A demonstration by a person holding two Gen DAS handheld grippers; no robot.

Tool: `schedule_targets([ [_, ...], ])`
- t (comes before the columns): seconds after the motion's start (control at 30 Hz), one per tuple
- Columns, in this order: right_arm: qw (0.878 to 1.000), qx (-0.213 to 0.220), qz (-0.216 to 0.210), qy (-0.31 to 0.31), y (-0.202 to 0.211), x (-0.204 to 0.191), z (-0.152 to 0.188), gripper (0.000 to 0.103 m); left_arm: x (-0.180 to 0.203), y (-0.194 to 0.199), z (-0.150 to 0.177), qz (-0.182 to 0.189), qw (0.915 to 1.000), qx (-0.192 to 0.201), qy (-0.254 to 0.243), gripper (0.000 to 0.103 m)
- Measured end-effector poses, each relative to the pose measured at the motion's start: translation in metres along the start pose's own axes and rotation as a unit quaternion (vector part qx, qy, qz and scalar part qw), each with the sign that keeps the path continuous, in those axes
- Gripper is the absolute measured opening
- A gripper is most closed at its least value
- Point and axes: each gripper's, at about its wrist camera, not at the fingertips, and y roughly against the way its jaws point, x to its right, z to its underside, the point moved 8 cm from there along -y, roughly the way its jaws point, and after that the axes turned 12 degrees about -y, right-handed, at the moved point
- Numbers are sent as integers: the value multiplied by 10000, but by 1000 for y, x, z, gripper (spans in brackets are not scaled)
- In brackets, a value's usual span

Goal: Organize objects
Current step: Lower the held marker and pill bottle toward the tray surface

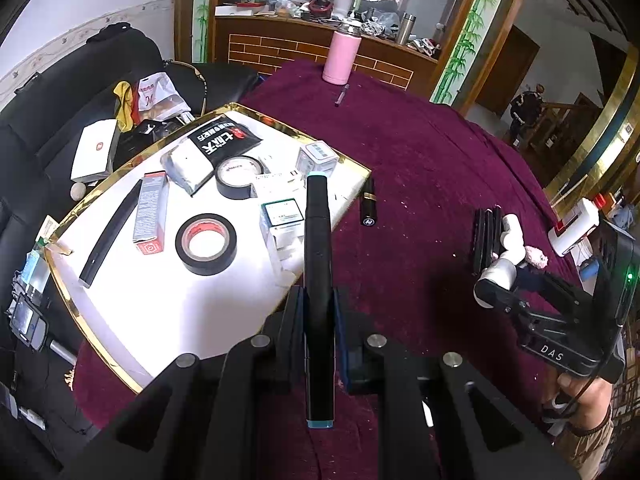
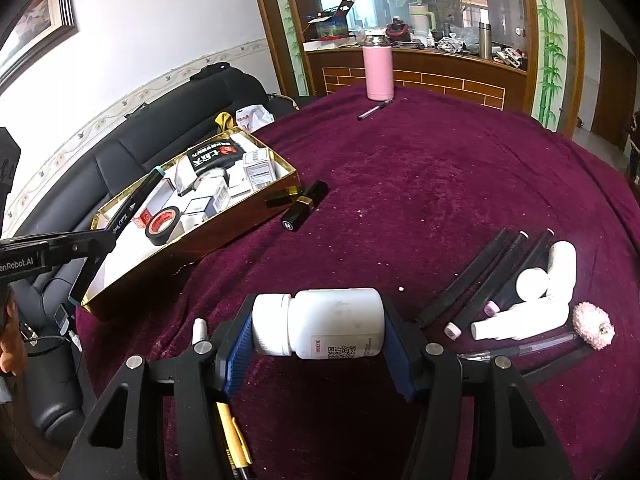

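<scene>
A: Left wrist view: left claw [image 1: 318,312] pinches a black marker with teal end caps [image 1: 317,264], held above the near edge of the gold-rimmed white tray [image 1: 100,308] on the maroon-clothed table [image 1: 420,184].

B: Right wrist view: right claw [image 2: 318,330] clamps a white plastic pill bottle [image 2: 320,326] sideways, above the cloth. Black lipstick tube [image 2: 302,208] lies just beside the tray.

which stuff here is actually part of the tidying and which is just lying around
Part of the job:
- black marker, clamped in the left gripper
- white bottle, held sideways in the right gripper
- gold-rimmed box with the tape rolls
- markers and white bottles on the cloth
- black lipstick tube

Just lying about:
- pink flask
- black sofa
- shelf clutter behind the glass
</scene>
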Motion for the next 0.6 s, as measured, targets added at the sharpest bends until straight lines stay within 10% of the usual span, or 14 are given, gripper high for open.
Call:
schedule_targets([
  [0.6, 9996, -53, -182, 215, -14, -38, -7, 63, -34, 9, 0, -75, 9996, 100, 269, 14],
])
